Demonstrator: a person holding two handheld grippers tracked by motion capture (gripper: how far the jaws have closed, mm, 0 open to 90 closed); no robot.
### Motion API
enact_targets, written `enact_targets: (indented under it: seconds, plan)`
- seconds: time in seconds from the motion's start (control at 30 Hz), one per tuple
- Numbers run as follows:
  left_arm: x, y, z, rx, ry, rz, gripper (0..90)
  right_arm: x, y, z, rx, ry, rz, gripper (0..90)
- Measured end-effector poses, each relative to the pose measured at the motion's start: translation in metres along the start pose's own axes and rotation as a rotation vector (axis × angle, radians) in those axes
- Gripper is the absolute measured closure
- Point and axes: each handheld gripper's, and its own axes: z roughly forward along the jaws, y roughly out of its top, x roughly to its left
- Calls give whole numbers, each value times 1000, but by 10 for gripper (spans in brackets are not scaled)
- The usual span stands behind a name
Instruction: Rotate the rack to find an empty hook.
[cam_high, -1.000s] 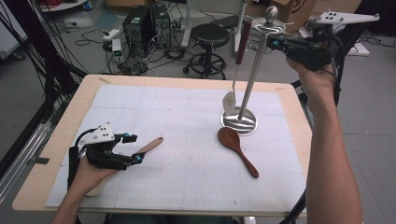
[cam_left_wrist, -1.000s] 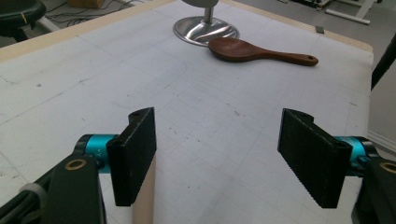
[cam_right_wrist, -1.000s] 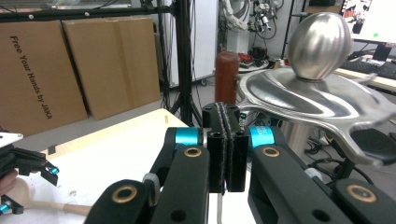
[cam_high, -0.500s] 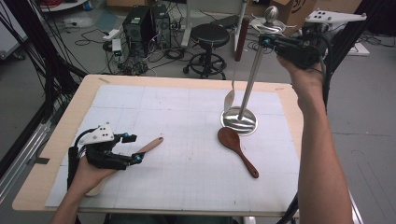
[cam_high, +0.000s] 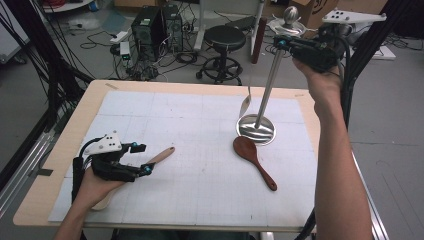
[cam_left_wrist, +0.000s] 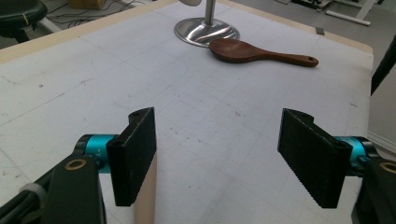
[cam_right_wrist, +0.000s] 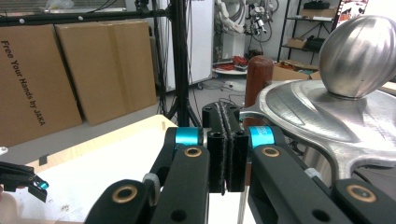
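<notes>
Standing at the near side of the table (cam_high: 60, 150), a person holds one hand-held gripper in each hand. The right hand-held gripper (cam_high: 283, 43) is raised high above the far right part of the table, beside the head of a metal stand (cam_high: 265, 92) whose pole tilts up from a round base (cam_high: 256, 129) resting on the white mat (cam_high: 200, 130). Its jaws are pressed together; in the right gripper view (cam_right_wrist: 226, 140) the black pads meet face to face, with the stand's ball top (cam_right_wrist: 358, 50) and flat hanger arms (cam_right_wrist: 317, 121) just to their right. Whether anything thin lies between the pads cannot be told. A metal spoon (cam_high: 244, 105) hangs beside the pole, its bowl just above the base.

The left hand-held gripper (cam_high: 144, 160) rests low at the near left of the table with its jaws spread apart and nothing between them. A pale wooden spoon (cam_high: 162, 154) lies partly under this hand, its handle end pointing toward the stand; in the left gripper view (cam_left_wrist: 217, 156) a strip of that handle (cam_left_wrist: 145, 191) shows just beside the left pad.

A dark wooden spoon (cam_high: 255, 159) lies flat on the mat, its bowl just beside the base, its handle running toward the near right.
</notes>
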Motion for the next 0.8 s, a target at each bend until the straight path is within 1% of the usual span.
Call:
enact_targets:
  seconds: [0.37, 0.57, 0.63, 0.73, 0.8]
  plan:
    - [-1, 0, 1, 0, -4, -1, 288, -3, -5, -10, 1, 14, -2, 899]
    - [-1, 0, 2, 4, -3, 0, 288, -7, -9, -20, -1, 11, 0, 899]
    - [-1, 0, 2, 4, -2, 0, 288, -8, -10, -23, 3, 10, 7, 899]
    - [-1, 0, 2, 7, -3, 5, 288, -9, -10, -27, 6, 12, 7, 899]
    - [-2, 0, 2, 6, -4, 0, 288, -9, -10, -29, 10, 10, 2, 899]
